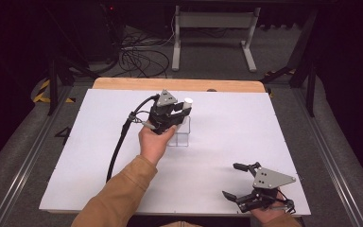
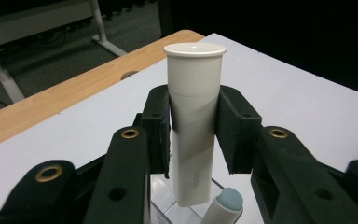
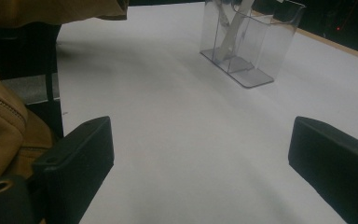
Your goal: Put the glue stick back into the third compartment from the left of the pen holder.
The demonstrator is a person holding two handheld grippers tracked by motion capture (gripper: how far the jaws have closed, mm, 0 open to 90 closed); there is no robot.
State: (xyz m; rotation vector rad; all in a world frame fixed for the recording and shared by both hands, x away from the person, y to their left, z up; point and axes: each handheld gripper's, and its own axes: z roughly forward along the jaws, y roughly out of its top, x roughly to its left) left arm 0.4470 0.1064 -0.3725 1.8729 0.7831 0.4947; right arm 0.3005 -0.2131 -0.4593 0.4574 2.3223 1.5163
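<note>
My left gripper (image 1: pixel 182 111) is shut on a white cylindrical tube (image 2: pixel 194 121) with a flat cap, held upright over a clear plastic holder (image 1: pixel 179 135) near the table's middle. In the left gripper view the tube's lower end sits inside the holder (image 2: pixel 165 203), beside a second white stick with a grey-blue tip (image 2: pixel 227 204). My right gripper (image 1: pixel 234 180) rests low at the table's front right, open, with nothing between its fingers (image 3: pixel 77 163). In the right gripper view the clear holder (image 3: pixel 251 42) stands farther off with white sticks inside.
The white table sheet (image 1: pixel 227 127) has bare room to the right and left of the holder. A wooden table edge (image 1: pixel 179 85) runs along the far side. A tan sleeve (image 1: pixel 118 194) crosses the front. Cables and a desk frame lie on the floor beyond.
</note>
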